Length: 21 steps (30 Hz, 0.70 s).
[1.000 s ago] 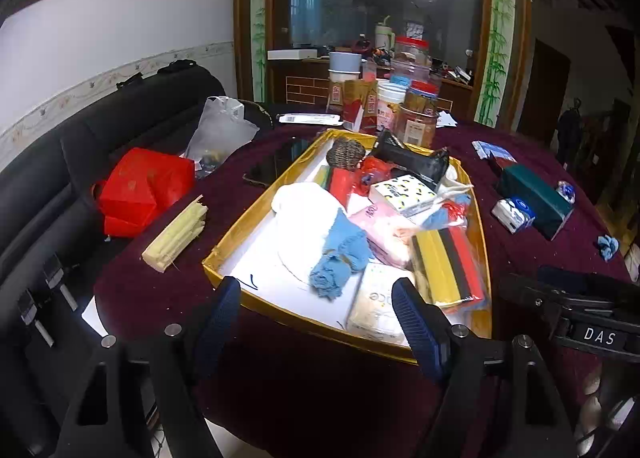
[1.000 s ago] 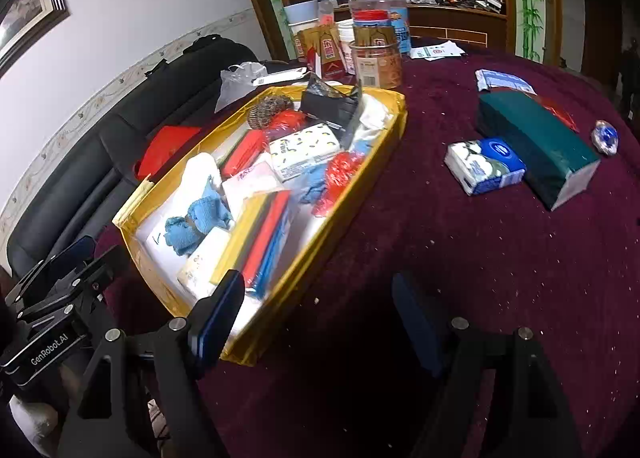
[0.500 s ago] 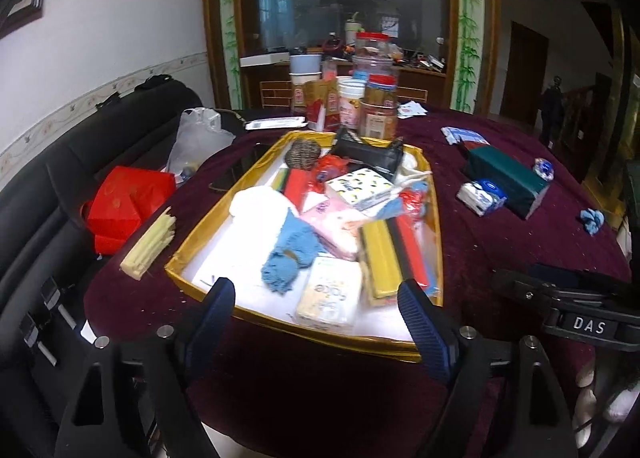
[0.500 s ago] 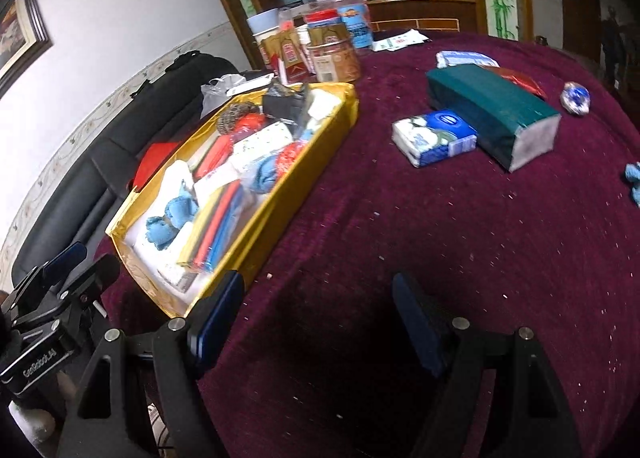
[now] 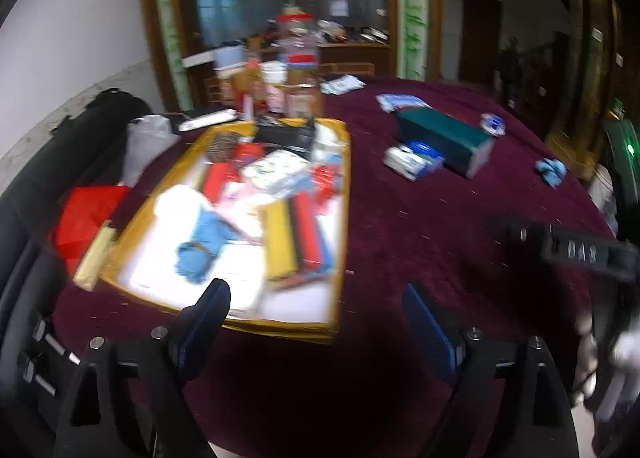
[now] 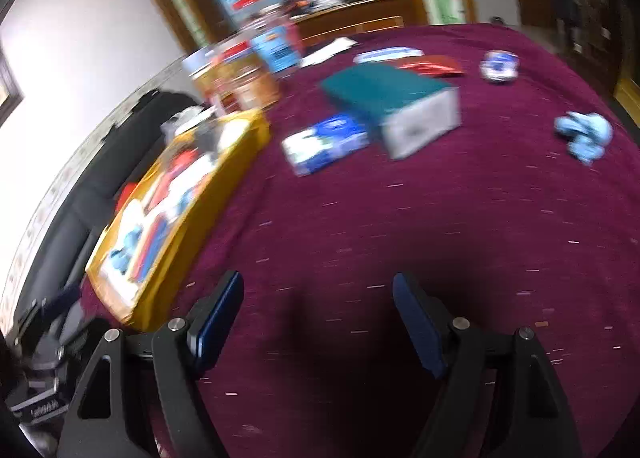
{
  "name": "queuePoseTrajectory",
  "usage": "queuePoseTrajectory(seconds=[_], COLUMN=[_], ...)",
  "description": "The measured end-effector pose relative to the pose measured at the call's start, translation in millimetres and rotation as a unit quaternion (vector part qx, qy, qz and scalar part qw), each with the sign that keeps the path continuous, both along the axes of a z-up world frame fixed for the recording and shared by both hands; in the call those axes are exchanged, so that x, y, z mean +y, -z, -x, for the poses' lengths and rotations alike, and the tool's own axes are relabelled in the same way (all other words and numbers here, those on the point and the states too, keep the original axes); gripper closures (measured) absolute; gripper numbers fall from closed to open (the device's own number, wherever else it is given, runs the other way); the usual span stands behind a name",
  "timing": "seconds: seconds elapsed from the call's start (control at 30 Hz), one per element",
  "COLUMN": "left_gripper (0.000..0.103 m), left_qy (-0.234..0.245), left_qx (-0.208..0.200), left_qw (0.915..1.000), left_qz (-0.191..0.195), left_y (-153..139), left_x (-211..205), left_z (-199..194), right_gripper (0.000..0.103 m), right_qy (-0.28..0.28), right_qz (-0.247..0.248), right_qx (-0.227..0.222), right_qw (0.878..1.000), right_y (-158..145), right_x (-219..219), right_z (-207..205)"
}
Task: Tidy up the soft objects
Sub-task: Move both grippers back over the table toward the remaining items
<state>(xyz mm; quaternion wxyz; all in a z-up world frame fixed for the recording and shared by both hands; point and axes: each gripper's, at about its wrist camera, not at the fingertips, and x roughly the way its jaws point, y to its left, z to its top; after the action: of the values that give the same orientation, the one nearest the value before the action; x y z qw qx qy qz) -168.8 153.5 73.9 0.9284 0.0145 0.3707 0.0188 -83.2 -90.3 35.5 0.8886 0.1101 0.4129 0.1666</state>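
A yellow tray (image 5: 344,217) (image 6: 240,145) on the maroon tablecloth holds soft items: a blue cloth (image 5: 200,254), striped yellow and red sponges (image 5: 292,234) and several packets. A light blue cloth (image 5: 551,170) (image 6: 586,133) lies loose at the table's right. A blue-and-white tissue pack (image 5: 412,155) (image 6: 326,143) lies against a green box (image 5: 440,135) (image 6: 384,91). My left gripper (image 5: 316,290) hovers at the tray's near right corner, its jaws opening with nothing between them. My right gripper (image 6: 318,280) stands open over bare cloth, holding nothing.
Jars and cans (image 5: 296,69) (image 6: 248,77) crowd the table behind the tray. A small round blue-white thing (image 5: 493,123) sits past the green box. A red bag (image 5: 88,213) and a black sofa (image 5: 60,145) lie left of the table.
Both views have swung to the right, so the tray has slid leftward and the light blue cloth has come into sight. The left jaws stand a little wider. Both pictures are now motion-blurred.
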Motion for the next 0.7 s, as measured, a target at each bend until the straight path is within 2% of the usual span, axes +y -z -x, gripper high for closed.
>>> queuePoseTrajectory(seconds=[0.17,0.23,0.3,0.43,0.57,0.7], left_gripper=[0.011,0.011,0.011,0.011,0.011,0.005], left_qy=[0.067,0.109,0.127,0.125,0.111,0.105], left_qx=[0.041,0.077,0.108,0.123,0.117,0.118], left_qw=[0.9966,0.9887,0.9813,0.9818,0.9858,0.9872], left_qz=[0.025,0.069,0.097,0.073,0.046,0.025], left_y=[12,21,31,46,56,68], left_x=[-38,-52,-65,-92,-105,-112], left_z=[-8,-18,-30,-56,-77,-84], right_gripper=[0.027,0.027,0.027,0.027,0.026,0.026], right_qy=[0.067,0.094,0.121,0.169,0.209,0.237], right_qz=[-0.003,-0.007,-0.01,-0.018,-0.033,-0.055], right_qx=[0.007,0.01,0.011,0.018,0.023,0.033], right_qw=[0.998,0.996,0.992,0.985,0.977,0.969], right_y=[3,4,3,1,-2,0], right_x=[-61,-87,-113,-160,-200,-227], right_z=[-5,-6,-7,-13,-24,-43])
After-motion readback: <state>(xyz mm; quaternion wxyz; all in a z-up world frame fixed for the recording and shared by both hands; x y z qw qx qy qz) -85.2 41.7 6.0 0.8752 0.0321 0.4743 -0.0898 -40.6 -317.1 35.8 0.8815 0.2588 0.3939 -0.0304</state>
